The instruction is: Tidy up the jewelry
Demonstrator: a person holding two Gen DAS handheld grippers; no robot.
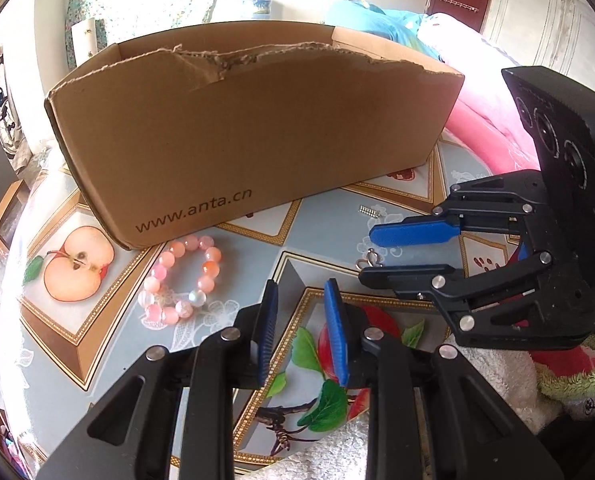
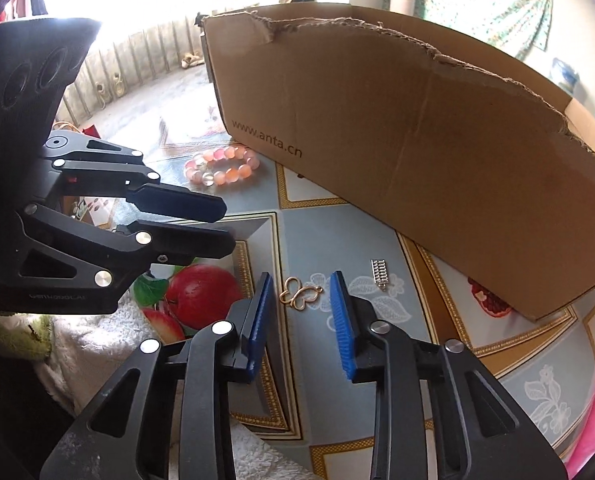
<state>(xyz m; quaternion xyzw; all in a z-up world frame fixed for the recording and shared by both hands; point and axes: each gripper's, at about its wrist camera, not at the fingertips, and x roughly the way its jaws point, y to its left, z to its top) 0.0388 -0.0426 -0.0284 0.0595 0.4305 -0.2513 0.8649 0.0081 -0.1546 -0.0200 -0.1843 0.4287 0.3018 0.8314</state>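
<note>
Cardboard box (image 1: 249, 128), pink bead bracelet (image 1: 179, 280) beside it, both tools' jaws parted, empty

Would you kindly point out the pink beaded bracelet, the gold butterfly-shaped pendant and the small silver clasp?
Pink beaded bracelet (image 1: 179, 284), left wrist view, on a lower bead.
Gold butterfly-shaped pendant (image 2: 300, 295), right wrist view, on its middle.
Small silver clasp (image 2: 379, 273), right wrist view, on its ribbed middle.

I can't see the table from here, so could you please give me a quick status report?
Both grippers, left and right, open, empty. Gold pendant on tablecloth between right's fingers; bead bracelet, silver clip untouched. Box behind, path clear.
</note>
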